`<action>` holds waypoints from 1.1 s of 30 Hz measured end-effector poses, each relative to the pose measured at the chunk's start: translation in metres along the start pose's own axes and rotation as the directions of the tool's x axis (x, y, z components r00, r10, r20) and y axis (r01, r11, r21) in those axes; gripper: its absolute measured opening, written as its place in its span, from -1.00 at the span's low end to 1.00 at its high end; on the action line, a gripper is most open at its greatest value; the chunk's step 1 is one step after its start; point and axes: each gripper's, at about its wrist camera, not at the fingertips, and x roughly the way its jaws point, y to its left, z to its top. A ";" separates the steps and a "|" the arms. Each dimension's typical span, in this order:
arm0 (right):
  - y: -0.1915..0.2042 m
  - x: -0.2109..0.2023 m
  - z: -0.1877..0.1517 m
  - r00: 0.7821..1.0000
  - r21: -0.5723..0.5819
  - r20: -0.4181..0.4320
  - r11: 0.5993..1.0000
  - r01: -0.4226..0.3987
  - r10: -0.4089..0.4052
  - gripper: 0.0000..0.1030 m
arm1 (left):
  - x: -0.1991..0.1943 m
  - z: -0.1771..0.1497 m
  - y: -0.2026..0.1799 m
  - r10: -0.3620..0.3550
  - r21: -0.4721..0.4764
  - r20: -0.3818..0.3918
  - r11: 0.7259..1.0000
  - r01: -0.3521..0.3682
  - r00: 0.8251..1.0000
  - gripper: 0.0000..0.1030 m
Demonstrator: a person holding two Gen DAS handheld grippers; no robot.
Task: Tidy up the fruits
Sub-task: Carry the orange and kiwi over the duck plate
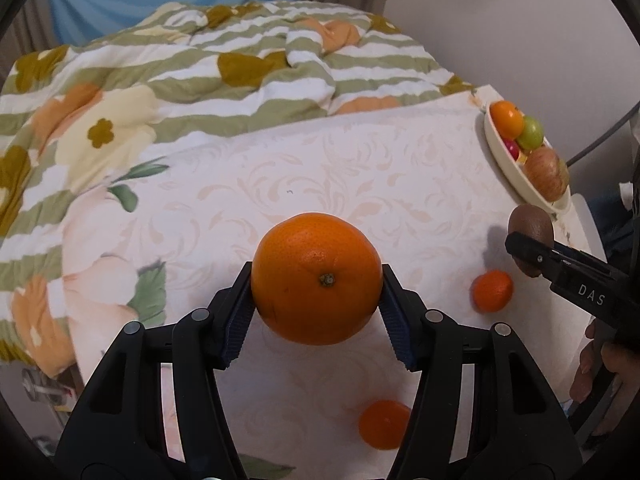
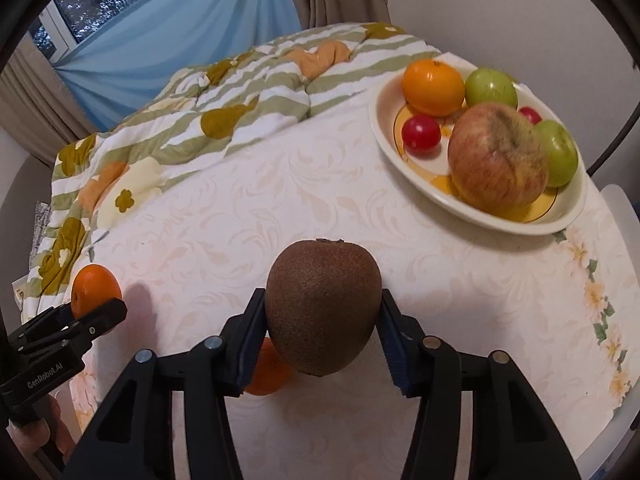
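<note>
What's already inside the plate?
The plate holds an orange, two green fruits, two small red fruits and a big apple. The apple hides whatever lies behind or beneath it.

I saw a bright orange round orange (image 1: 316, 280) between blue ribbed pads (image 1: 236, 320) on black plastic fingers, and a fuzzy brown kiwi (image 2: 323, 308). The cream oval plate (image 2: 384, 136) had yellow banding and carried red, green and orange fruit. The white tablecloth (image 2: 280, 208) bore pale peach scrolls; the quilt (image 1: 240, 68) had green-and-white stripes.
</note>
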 end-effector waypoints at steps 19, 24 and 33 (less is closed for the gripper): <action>-0.031 -0.101 0.045 0.987 -0.169 0.114 0.981 -0.092 0.113 -0.05 | -0.090 0.022 -0.071 0.062 -0.081 0.149 0.995 -0.050 0.987 0.27; -0.060 -0.112 0.068 0.984 -0.217 0.123 0.971 -0.096 0.125 -0.05 | -0.092 0.038 -0.112 0.060 -0.107 0.185 0.993 -0.041 0.981 0.27; -0.121 -0.107 0.112 0.983 -0.247 0.124 0.964 -0.100 0.133 -0.05 | -0.061 0.080 -0.181 0.042 -0.092 0.199 0.996 -0.024 0.979 0.27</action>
